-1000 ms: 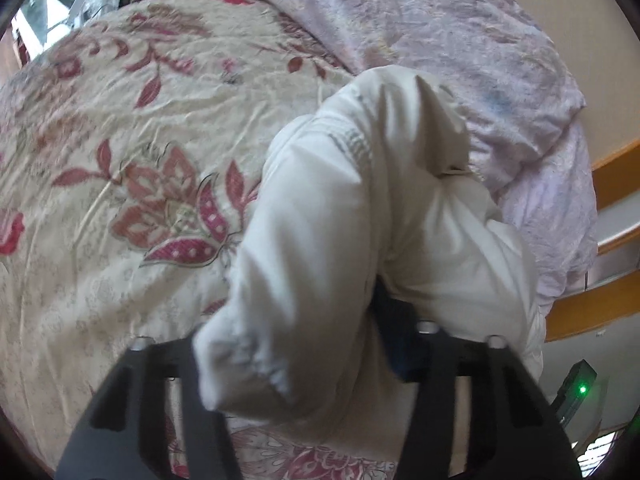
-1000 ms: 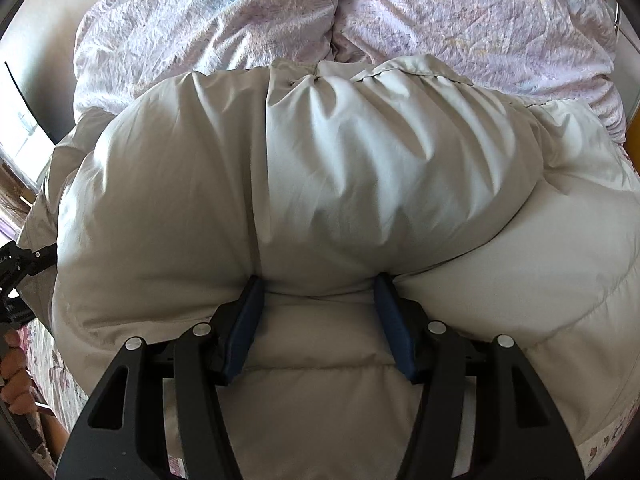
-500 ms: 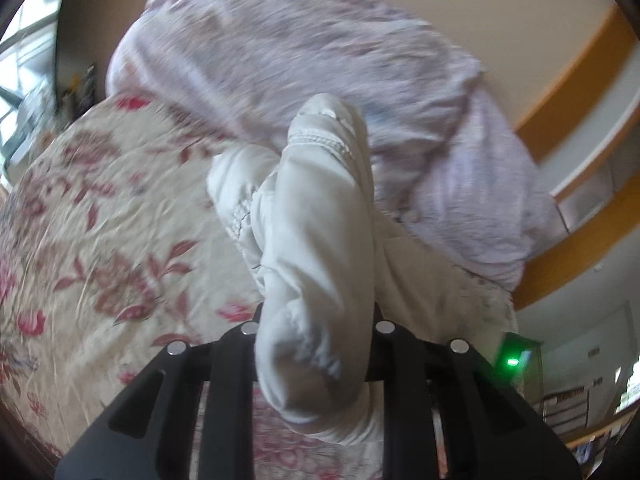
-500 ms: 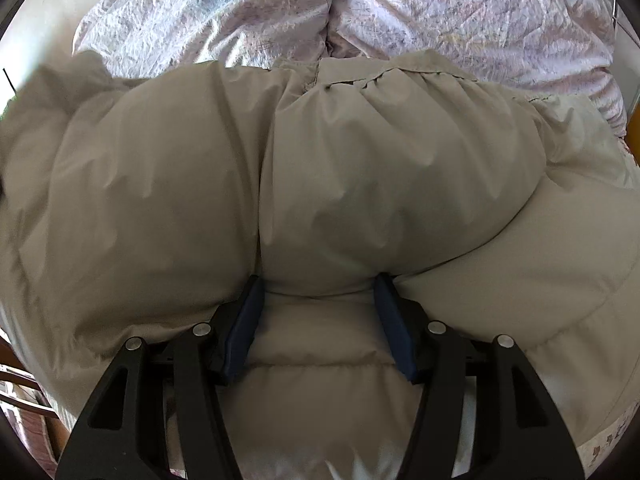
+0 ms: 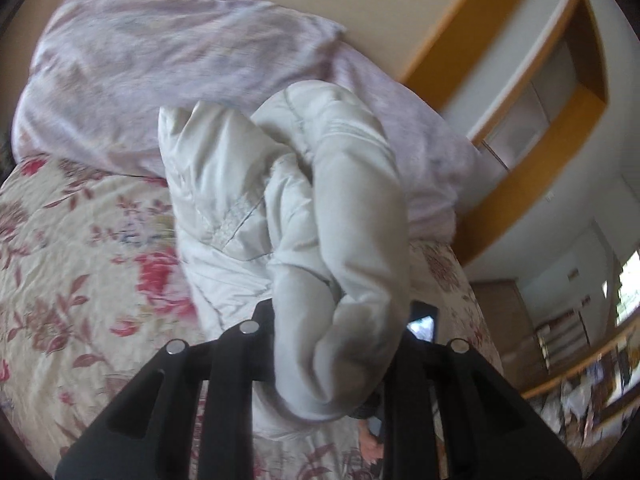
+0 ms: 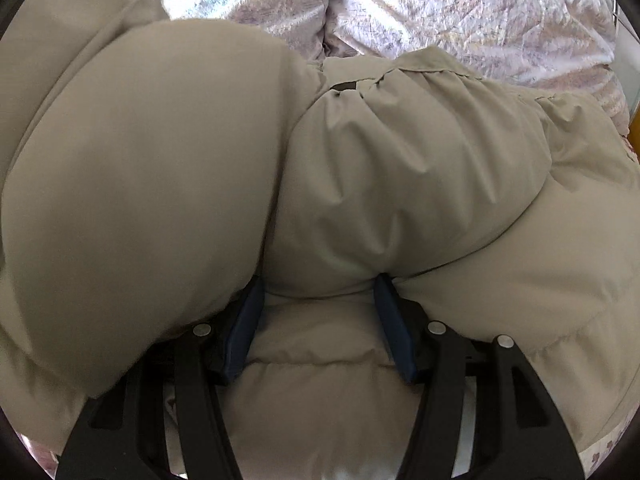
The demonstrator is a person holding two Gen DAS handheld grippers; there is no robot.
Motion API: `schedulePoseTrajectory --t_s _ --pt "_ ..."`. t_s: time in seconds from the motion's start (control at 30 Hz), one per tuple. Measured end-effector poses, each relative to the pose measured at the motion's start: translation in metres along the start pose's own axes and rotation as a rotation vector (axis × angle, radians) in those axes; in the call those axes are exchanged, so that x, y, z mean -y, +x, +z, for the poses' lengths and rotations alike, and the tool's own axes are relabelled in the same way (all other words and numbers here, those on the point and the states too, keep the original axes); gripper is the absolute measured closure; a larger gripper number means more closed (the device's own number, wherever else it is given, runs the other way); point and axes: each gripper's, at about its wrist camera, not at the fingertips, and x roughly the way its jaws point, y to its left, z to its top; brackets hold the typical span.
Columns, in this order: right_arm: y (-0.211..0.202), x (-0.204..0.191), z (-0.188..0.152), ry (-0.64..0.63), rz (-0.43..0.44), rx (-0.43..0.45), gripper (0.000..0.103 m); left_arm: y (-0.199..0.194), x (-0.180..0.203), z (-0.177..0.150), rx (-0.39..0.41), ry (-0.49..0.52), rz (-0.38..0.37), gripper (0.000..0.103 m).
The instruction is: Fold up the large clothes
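Note:
A beige puffy jacket lies on the bed. In the left wrist view its sleeve (image 5: pixel 352 208) hangs bunched and lifted off the bed, and my left gripper (image 5: pixel 336 332) is shut on its cuff end. In the right wrist view the jacket body (image 6: pixel 400 184) fills the frame. My right gripper (image 6: pixel 320 312) points down into it, and its blue pads (image 6: pixel 248 320) pinch a puffy fold between them. A big rounded part of the jacket (image 6: pixel 132 200) looms at the left, over the left finger.
The bed has a cream cover with red flowers (image 5: pixel 80 260). A crumpled lilac quilt (image 5: pixel 180 80) lies at the head, also seen behind the jacket (image 6: pixel 460 12). Orange wooden trim (image 5: pixel 500 208) and a wall stand to the right. A hand (image 5: pixel 370 444) shows below the sleeve.
My left gripper has narrowed on the sleeve, risen off the bed with it and rolled. In the right wrist view the jacket's left part has swung in and up. The right gripper has stayed put.

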Motion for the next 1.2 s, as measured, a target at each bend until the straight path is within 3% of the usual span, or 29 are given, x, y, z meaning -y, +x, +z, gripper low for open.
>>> schedulePoseTrajectory --t_s 0.37,0.57,0.73,0.97,1.2 --pt "-0.041 0.037 -0.016 0.039 0.011 0.064 0.044 0.026 0.048 -0.004 -0.049 0.064 -0.052 0.080" --pt "-0.082 0.076 -0.034 0.088 -0.040 0.139 0.044 0.045 0.075 -0.005 -0.082 0.099 -0.065 0.079" --pt "-0.105 0.112 -0.045 0.134 -0.143 0.188 0.044 0.066 0.109 -0.012 -0.124 0.151 -0.097 0.078" --pt "-0.103 0.169 -0.063 0.289 -0.174 0.163 0.044 0.105 0.158 -0.029 -0.211 0.238 -0.122 0.077" --pt "-0.094 0.177 -0.067 0.277 -0.155 0.163 0.044 0.139 0.186 -0.044 -0.293 0.295 -0.111 0.075"
